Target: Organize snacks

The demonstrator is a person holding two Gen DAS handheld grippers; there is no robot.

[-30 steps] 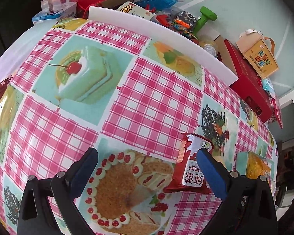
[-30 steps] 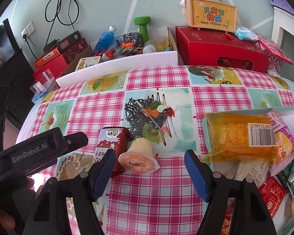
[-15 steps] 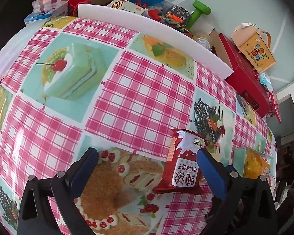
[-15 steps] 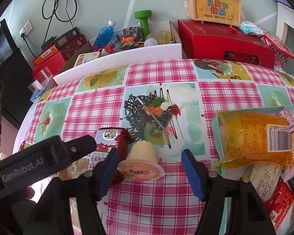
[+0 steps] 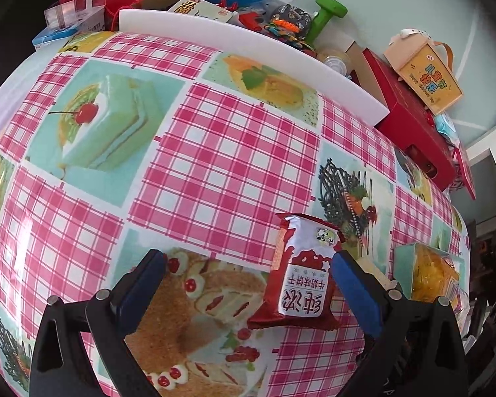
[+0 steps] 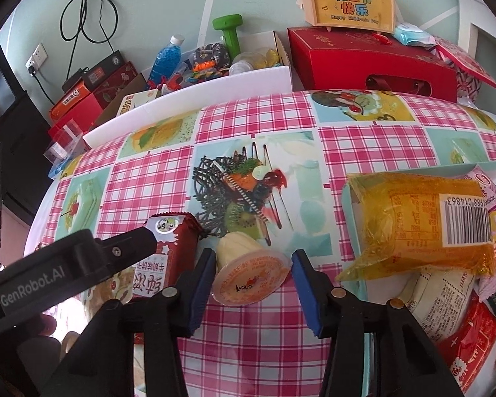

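Table (image 6: 248,122): covered by a pink plaid cloth printed with cake and dessert pictures; white board along the far edge.
Behind the table: red gift box (image 6: 363,63) with a yellow carton (image 6: 350,1) on top, green dumbbell (image 6: 229,31), blue bottle (image 6: 163,59), assorted toys and boxes against a pale green wall.
Left gripper (image 5: 244,273): fingers spread wide apart, low over the cloth, holding nothing.
Red snack packet (image 5: 302,274): lying flat on the table between the left fingers, close against the right-hand blue pad (image 5: 355,292), well apart from the other pad.
Right gripper (image 6: 253,276): fingers parted, one on each side of the jelly cup, narrow gaps visible, not pressing.
Jelly cup (image 6: 248,271): tipped on its side on the cloth, orange foil lid toward the camera, just beside the red snack packet.
Snack pile: orange bag (image 6: 416,225) on top of other packets at the right edge, resting in a pale tray (image 6: 352,198).
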